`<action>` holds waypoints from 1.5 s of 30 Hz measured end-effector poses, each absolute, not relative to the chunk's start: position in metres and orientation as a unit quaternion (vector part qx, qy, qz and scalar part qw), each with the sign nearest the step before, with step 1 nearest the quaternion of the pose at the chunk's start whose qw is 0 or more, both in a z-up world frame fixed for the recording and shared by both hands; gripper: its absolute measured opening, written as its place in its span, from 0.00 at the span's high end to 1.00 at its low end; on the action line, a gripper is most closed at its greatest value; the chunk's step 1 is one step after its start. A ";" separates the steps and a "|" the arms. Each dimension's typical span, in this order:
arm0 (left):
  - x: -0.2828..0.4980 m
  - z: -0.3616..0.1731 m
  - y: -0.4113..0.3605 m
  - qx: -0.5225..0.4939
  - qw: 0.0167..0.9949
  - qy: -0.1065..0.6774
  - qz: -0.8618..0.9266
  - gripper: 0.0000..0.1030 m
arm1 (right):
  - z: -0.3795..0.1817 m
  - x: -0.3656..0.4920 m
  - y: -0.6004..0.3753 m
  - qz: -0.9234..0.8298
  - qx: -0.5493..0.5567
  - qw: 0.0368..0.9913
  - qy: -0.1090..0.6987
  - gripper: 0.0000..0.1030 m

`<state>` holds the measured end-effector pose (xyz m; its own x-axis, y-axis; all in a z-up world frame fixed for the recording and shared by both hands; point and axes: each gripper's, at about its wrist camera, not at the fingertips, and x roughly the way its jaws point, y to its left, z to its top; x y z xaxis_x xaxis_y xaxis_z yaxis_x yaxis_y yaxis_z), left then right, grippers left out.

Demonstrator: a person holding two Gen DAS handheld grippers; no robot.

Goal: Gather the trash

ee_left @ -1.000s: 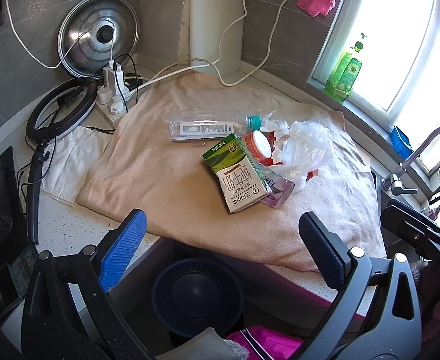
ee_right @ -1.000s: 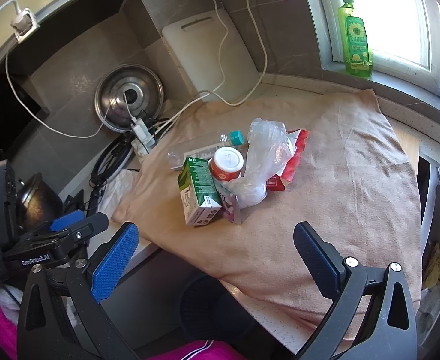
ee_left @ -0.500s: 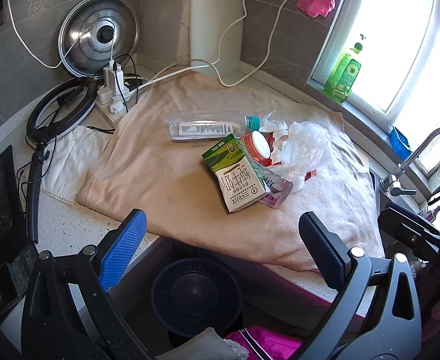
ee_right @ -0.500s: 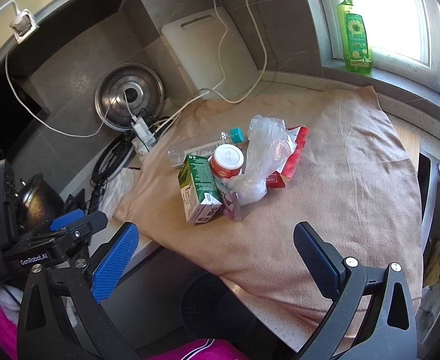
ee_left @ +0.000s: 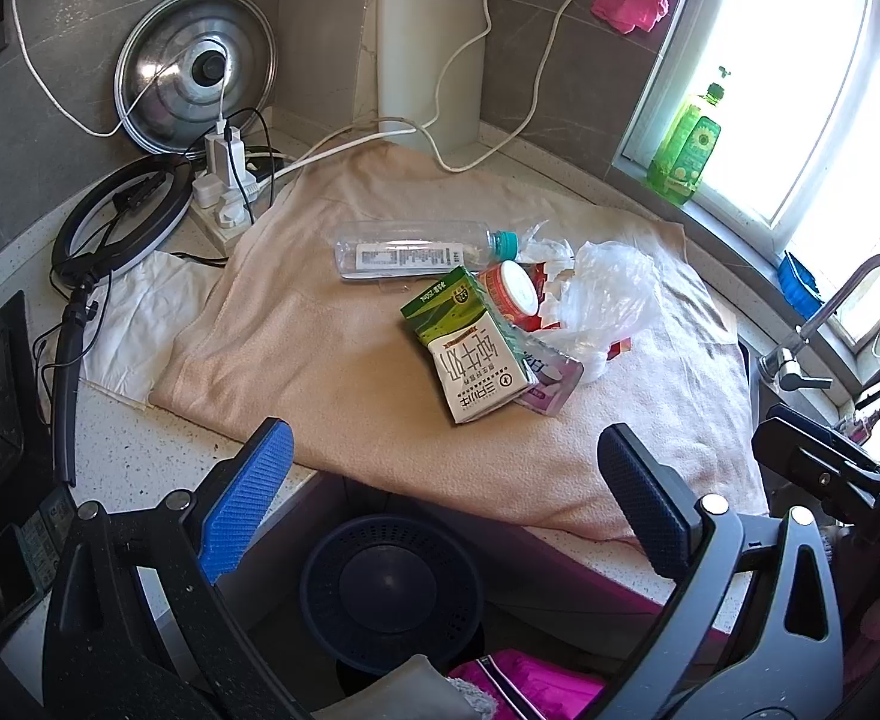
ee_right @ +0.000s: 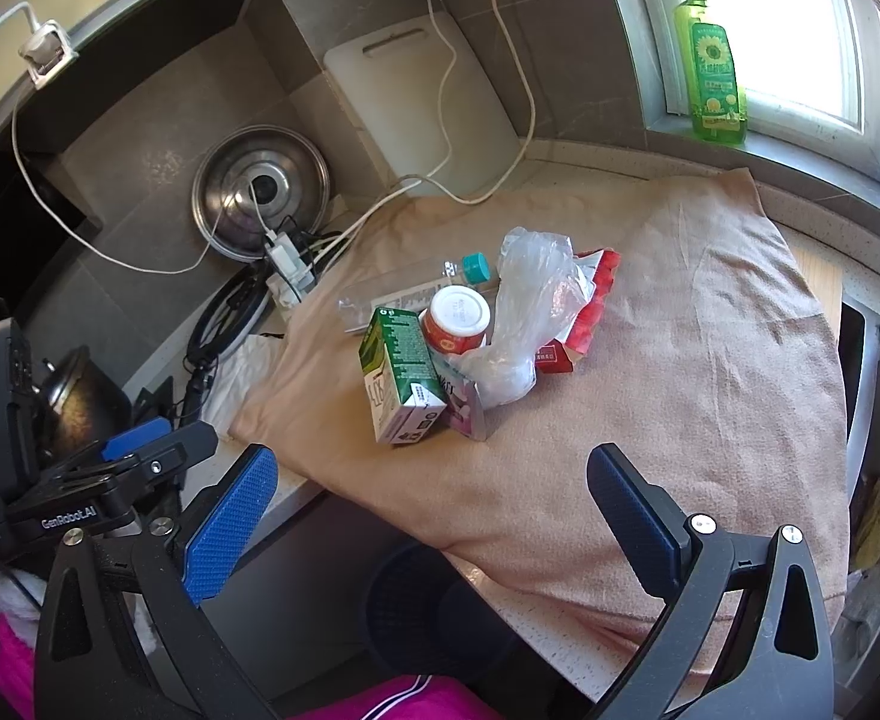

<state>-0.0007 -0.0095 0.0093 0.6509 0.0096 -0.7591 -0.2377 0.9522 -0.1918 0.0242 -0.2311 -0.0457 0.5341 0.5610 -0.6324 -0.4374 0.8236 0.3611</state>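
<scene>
Trash is seen piled on the towel [ee_left: 332, 372] on the desk: milk carton [ee_left: 469, 348], plastic bottle [ee_left: 407, 252], red-lidded jar [ee_right: 456, 321], plastic bag [ee_left: 610, 300]; nothing seems collected, the bin [ee_left: 392, 594] below appears empty; left claw [ee_left: 440, 504] and right claw [ee_right: 434, 510] are held wide, empty; against the earlier frames, little is changed.

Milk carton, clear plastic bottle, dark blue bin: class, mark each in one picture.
Milk carton [ee_left: 478, 369], left wrist view, white printed face.
Clear plastic bottle [ee_left: 407, 252], left wrist view, label.
Dark blue bin [ee_left: 392, 591], left wrist view, inner bottom.
</scene>
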 end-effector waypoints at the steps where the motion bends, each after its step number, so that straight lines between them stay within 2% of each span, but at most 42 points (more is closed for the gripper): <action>1: -0.001 0.009 -0.009 -0.138 0.898 0.412 0.069 0.00 | -0.046 0.024 -0.231 0.286 0.080 0.872 0.389 0.01; 25: 0.000 0.009 -0.017 -0.141 0.896 0.415 0.070 0.00 | -0.050 0.030 -0.232 0.285 0.083 0.867 0.399 0.01; 45: 0.042 -0.029 0.011 -0.209 0.867 0.451 0.044 0.00 | -0.081 0.067 -0.242 0.280 0.097 0.853 0.429 0.01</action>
<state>0.0424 0.0109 -0.0289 0.5896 -0.1121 -0.7999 -0.2640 0.9092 -0.3220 0.0669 -0.2418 -0.0810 0.4757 0.5615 -0.6771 -0.3945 0.8242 0.4064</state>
